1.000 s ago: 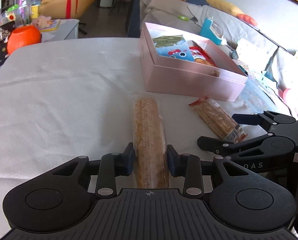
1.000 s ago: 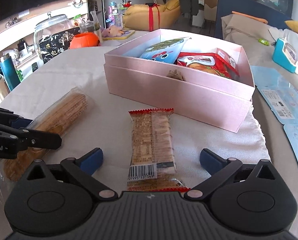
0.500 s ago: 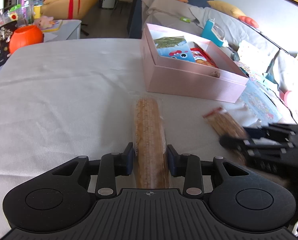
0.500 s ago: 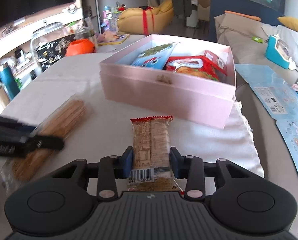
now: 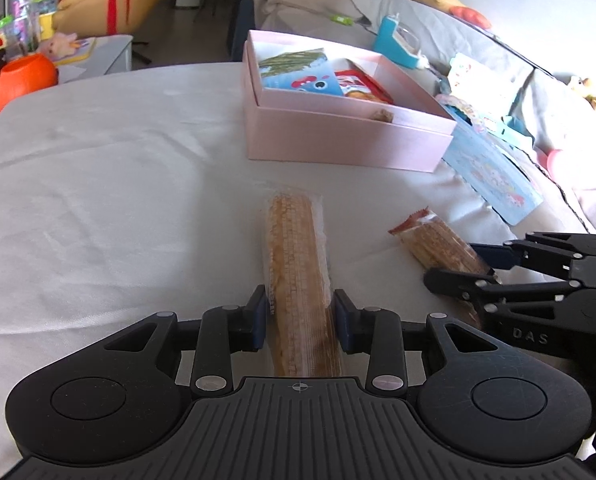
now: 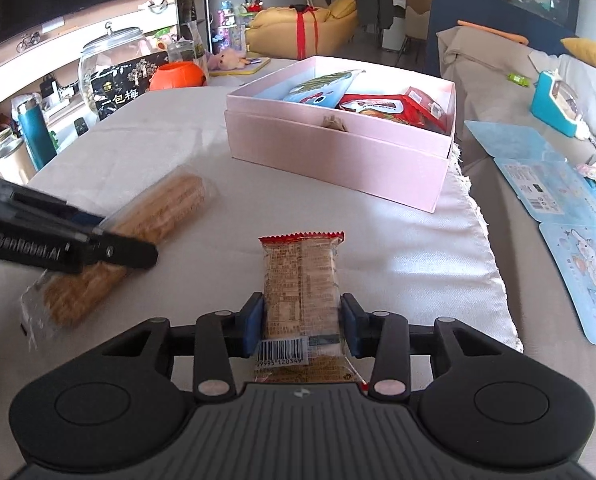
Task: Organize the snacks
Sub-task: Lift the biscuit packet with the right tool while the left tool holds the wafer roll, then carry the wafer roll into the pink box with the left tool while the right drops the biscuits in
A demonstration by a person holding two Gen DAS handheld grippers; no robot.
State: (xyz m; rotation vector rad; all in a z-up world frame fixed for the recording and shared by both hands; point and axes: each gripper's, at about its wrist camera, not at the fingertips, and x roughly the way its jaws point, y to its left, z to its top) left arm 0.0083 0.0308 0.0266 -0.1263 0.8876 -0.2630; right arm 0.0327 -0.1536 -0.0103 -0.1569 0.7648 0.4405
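My left tool (image 5: pixel 300 316) is clenched on the long clear-wrapped cracker roll (image 5: pixel 298 264), which runs from between the pads toward twelve o'clock. My right tool (image 6: pixel 302 326) has just been closing and now grips the red-edged biscuit packet (image 6: pixel 301 292), barcode end nearest me; the digits look like 09995 120349. In the right view the left tool's body at nine o'clock reads "GenRobot.AI". In the left view the right tool's body at three o'clock shows "DAS". The pink box (image 6: pixel 338 152) sits on the bench (image 5: pixel 97 184) at twelve to one o'clock, holding blue and red snack packs. A black bag (image 6: pixel 127 84) at ten o'clock bears "一包梅".
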